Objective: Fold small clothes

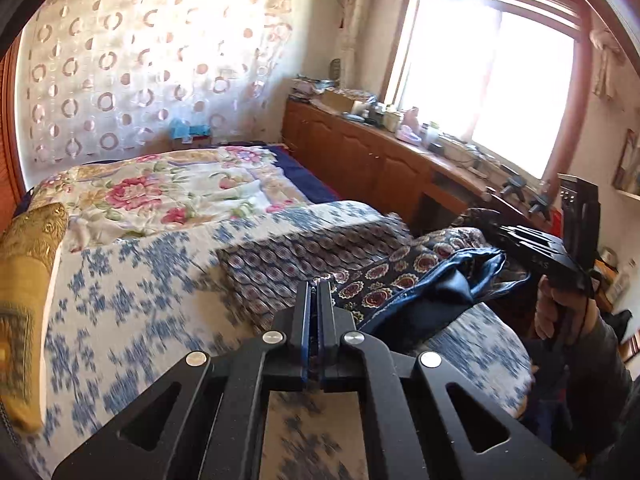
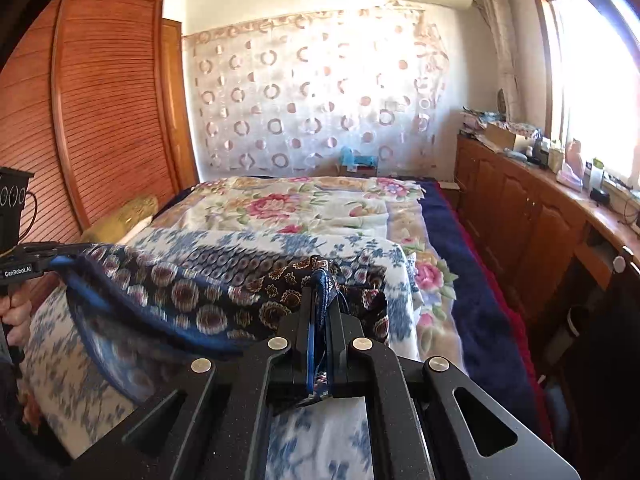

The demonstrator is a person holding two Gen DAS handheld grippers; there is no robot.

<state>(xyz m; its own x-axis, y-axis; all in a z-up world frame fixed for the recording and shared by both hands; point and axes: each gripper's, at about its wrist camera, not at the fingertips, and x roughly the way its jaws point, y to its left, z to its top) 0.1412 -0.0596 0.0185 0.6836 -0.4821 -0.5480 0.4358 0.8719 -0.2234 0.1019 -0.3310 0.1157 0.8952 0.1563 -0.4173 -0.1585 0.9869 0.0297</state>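
Both tongs point(image 1: 319, 286) point(image 2: 320, 294) apparently pinch patterned garment point(image 2: 224, 284).

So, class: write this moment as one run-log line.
left gripper: shut on patterned garment | right gripper: shut on patterned garment | garment lifted above blue-floral bedspread

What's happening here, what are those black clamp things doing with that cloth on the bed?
A person holds a clamp tool in each hand and is folding a small patterned garment on the bed. The right gripper is shut on its blue-trimmed edge. The left gripper is shut at another edge, apparently pinching it too. The cloth hangs lifted between them.
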